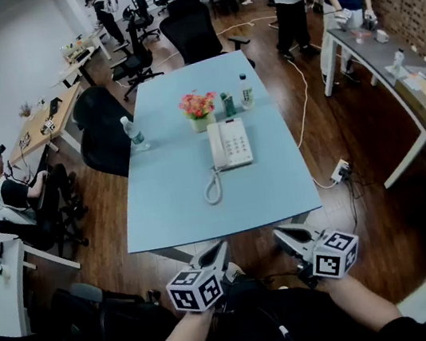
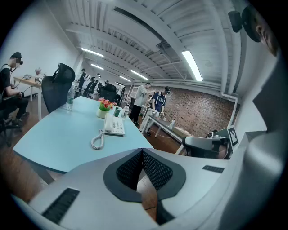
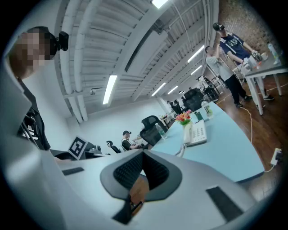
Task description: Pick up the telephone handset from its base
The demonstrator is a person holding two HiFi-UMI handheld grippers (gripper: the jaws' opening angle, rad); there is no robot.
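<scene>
A white telephone (image 1: pixel 230 144) lies in the middle of the light blue table (image 1: pixel 170 205), its handset (image 1: pixel 216 147) resting on the left side of the base and a coiled cord (image 1: pixel 212 187) trailing toward me. The telephone (image 2: pixel 114 126) also shows in the left gripper view, and the telephone (image 3: pixel 196 133) in the right gripper view. Both grippers hover below the table's near edge, well short of the phone. My left gripper (image 1: pixel 215 253) is shut with nothing in it. My right gripper (image 1: pixel 287 236) is shut and empty too.
A pot of flowers (image 1: pixel 198 110), a green can (image 1: pixel 228 104) and a bottle (image 1: pixel 246 90) stand behind the phone. Another bottle (image 1: pixel 134 133) sits at the table's left edge. Black office chairs (image 1: pixel 101 128) flank the table; people stand at the far right by a grey bench (image 1: pixel 388 55).
</scene>
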